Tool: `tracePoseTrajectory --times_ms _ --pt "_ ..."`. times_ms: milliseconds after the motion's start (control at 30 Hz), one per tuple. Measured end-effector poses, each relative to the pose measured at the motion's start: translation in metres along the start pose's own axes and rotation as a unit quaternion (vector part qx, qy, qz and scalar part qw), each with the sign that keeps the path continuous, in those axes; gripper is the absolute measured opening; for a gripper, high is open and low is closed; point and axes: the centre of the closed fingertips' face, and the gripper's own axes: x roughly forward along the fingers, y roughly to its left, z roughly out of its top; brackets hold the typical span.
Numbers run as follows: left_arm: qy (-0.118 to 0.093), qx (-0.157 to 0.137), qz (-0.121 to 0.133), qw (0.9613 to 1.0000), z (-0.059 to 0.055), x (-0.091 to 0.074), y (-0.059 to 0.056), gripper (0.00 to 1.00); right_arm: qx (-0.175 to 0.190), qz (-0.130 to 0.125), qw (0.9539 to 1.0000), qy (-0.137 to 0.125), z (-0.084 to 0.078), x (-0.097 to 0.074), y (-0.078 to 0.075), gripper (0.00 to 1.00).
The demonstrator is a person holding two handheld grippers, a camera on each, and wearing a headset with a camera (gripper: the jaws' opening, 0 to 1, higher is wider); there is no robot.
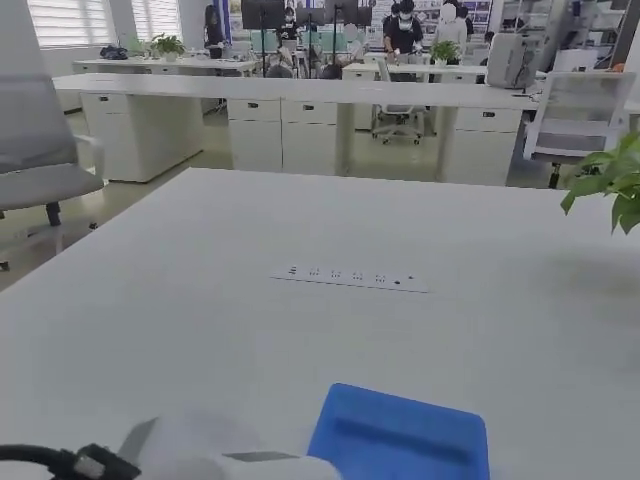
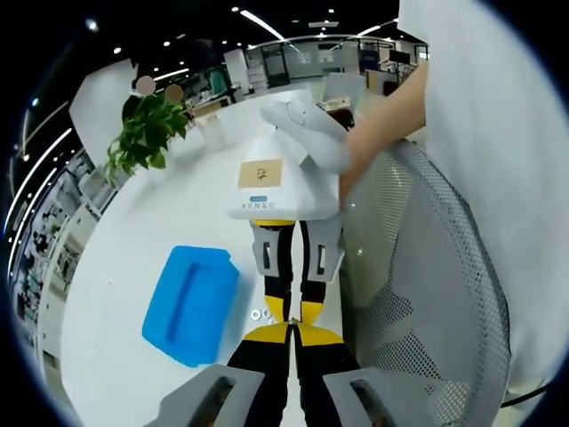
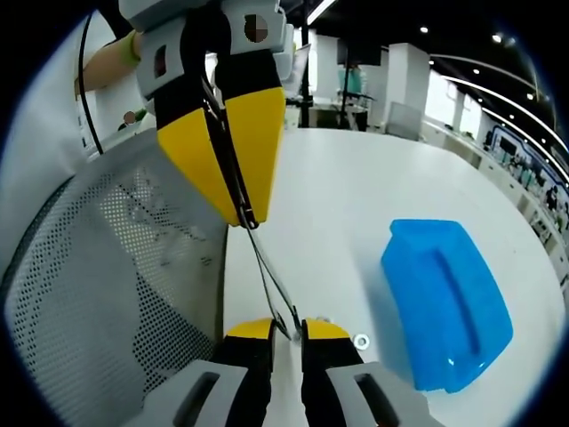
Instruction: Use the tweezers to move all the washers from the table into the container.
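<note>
The left gripper (image 3: 238, 212) has wedge-shaped yellow jaws edged in black. They sit under a grey-white housing that carries a round black-and-white quartered marker (image 3: 258, 27). The right gripper (image 2: 293, 309) has a white housing with a tan square label (image 2: 260, 173) and a small blue mark, and black jaws tipped in yellow. The person wears a white top (image 2: 462, 107). A thin black cable (image 3: 84, 62) runs at the left.

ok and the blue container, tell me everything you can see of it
The blue container is a rectangular box with rounded corners, in what looks like smooth, glossy plastic. A long shallow groove runs along its upward face; whether that is a lid or its inside, I cannot tell. It lies flat on the white table, near the person's edge. Nothing touches it; one washer lies close by, apart from it.
</note>
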Motion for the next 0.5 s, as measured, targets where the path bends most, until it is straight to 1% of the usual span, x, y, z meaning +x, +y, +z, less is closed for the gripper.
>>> tracePoseTrajectory --times_ms 133,200,333,400,467,500 --pt "0.003 0.001 -0.004 1.0 -0.001 0.001 0.003 0.0 0.003 -0.001 1.0 0.001 -0.001 0.0 -0.002 0.07" --pt "0.0 0.001 -0.006 1.0 -0.001 0.001 0.004 0.0 0.006 0.0 1.0 0.002 -0.002 0.0 -0.002 0.07" --pt "0.0 -0.005 -0.013 0.9999 0.0 0.002 0.006 0.0 0.017 0.003 0.9998 0.009 -0.008 0.0 -0.003 0.07" --pt "0.005 -0.004 -0.019 0.9998 0.0 0.002 0.008 0.0 0.018 0.004 0.9998 0.006 -0.007 -0.001 -0.003 0.07" --pt "0.005 -0.009 -0.028 0.9995 0.0 0.002 0.009 0.0 0.027 0.008 0.9996 -0.005 -0.002 -0.004 -0.003 0.09" --pt "0.005 -0.018 -0.037 0.9991 0.001 0.002 0.009 0.0 0.031 0.008 0.9994 -0.012 0.002 -0.006 -0.004 0.1"
